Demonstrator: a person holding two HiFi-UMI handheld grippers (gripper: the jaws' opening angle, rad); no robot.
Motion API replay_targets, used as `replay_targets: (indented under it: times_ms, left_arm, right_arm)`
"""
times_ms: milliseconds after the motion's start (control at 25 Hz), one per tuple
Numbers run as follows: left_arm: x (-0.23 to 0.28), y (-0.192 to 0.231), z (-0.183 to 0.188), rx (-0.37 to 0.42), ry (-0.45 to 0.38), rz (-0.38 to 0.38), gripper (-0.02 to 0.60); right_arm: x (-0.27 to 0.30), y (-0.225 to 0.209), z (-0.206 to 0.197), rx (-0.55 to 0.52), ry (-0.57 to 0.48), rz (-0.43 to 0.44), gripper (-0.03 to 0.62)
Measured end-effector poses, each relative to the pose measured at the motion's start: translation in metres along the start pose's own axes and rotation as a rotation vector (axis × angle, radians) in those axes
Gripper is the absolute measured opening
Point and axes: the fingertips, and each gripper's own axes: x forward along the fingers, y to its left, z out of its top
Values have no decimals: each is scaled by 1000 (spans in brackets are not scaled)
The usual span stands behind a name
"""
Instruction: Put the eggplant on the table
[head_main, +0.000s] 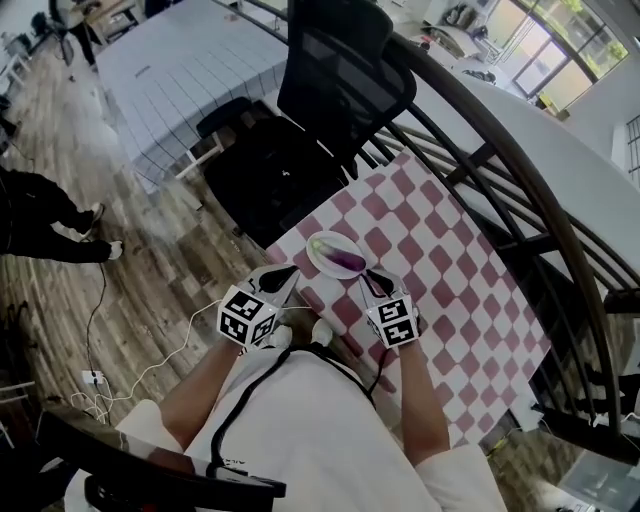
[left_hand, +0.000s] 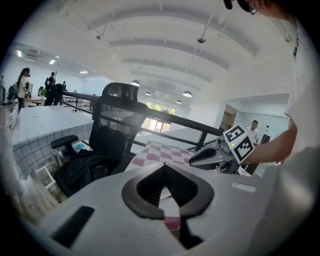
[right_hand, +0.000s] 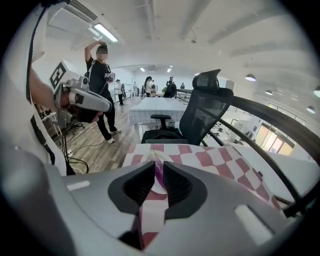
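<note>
Where the wood floor (head_main: 130, 270) meets a curved black railing (head_main: 520, 170), a table under a pink-and-white checked cloth (head_main: 440, 290) stands with a black office chair (head_main: 330, 90) at its far end. At the near end sits a white plate (head_main: 316, 258), and the eggplant (head_main: 341, 259) lies on it. Its long axis runs diagonally, with the pale end toward the chair and the dark purple end toward the right gripper (head_main: 372, 278). That gripper's jaws stand a narrow slit apart, pinching nothing. The left gripper (head_main: 288, 272) has its tips pressed together, empty, beside the plate
</note>
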Motion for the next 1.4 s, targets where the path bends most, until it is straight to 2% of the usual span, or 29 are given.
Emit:
replay_targets:
  times_ms: [320,800,1120,1400]
  left_arm:
    - [9,-31,22,53,-27,-84,6]
    - [3,-59,42,109,-60,-167,6]
    - [-14,-65,44,124,-72,-185,6]
    - [-21,-62,43,128,-75,-184,6]
  right_arm:
    - [-60,3,33,209,-210,-45,22]
    - [-136,20,51,397,-418,-113,6]
    - [-160,30,51,413,-463,-170,6]
    - [-161,32,53,425,-468,-179,5]
